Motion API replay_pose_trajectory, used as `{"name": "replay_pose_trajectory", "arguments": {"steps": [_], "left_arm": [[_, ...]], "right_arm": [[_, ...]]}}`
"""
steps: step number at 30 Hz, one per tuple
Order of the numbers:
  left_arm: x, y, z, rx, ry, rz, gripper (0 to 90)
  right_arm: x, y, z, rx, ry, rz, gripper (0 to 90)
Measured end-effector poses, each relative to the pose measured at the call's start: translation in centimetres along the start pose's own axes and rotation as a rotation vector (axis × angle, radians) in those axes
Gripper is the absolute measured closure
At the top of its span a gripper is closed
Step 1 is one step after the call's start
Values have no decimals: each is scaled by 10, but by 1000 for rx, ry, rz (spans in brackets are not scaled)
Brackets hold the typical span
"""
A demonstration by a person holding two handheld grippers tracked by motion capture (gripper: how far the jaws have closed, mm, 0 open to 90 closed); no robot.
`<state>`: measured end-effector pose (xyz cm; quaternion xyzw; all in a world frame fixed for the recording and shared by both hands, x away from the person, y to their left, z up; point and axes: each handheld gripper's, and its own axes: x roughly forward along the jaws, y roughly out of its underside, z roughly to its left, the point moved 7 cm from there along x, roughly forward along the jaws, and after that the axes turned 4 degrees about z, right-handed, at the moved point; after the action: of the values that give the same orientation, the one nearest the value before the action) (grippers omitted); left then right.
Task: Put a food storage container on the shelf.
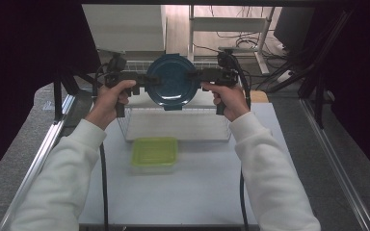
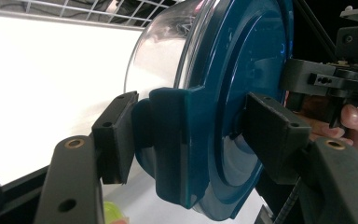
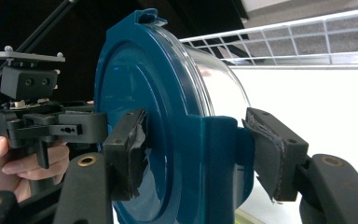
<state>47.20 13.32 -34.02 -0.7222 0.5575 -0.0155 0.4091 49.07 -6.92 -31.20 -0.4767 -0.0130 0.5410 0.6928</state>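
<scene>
Wire rack (image 1: 173, 120) on white table (image 1: 192, 192); dark surroundings.

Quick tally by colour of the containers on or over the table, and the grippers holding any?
Blue-lidded clear containers: 1
Green containers: 1
Wire baskets: 1
Grippers, left gripper and right gripper: 2
Total: 5

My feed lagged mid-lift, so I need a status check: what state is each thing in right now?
Round container with blue lid: lifted, tipped on edge, lid on with side clips down, held above the wire basket.
Left gripper: shut on a lid clip.
Right gripper: shut on the opposite clip.
Green container: flat on the table, lid on, untouched.
Wire basket: upright on the table, nothing visible inside.
</scene>
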Motion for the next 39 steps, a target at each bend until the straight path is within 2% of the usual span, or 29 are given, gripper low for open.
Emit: {"name": "replay_pose_trajectory", "arguments": {"steps": [7, 9, 12, 18, 20, 27, 32, 39], "left_arm": [[9, -3, 9, -21, 10, 14, 373], [10, -6, 11, -37, 18, 2, 372], [13, -10, 15, -56, 29, -6, 370], [20, -12, 20, -72, 35, 20, 349], [23, -12, 22, -95, 41, 26, 337], [27, -16, 27, -125, 54, 23, 333], [32, -19, 31, -146, 46, 9, 327], [34, -20, 30, -151, 29, -8, 325]], "right_arm": [[6, -2, -10, 19, 12, 10, 398], [8, -4, -15, 45, 9, 2, 401], [11, -7, -17, 58, 9, -3, 401], [16, -9, -27, 101, 3, 15, 388], [19, -9, -32, 127, -1, 27, 378], [22, -9, -39, 174, -10, 32, 373], [25, -6, -47, 235, -30, 40, 364], [27, -5, -54, 266, -52, 38, 362]]}}
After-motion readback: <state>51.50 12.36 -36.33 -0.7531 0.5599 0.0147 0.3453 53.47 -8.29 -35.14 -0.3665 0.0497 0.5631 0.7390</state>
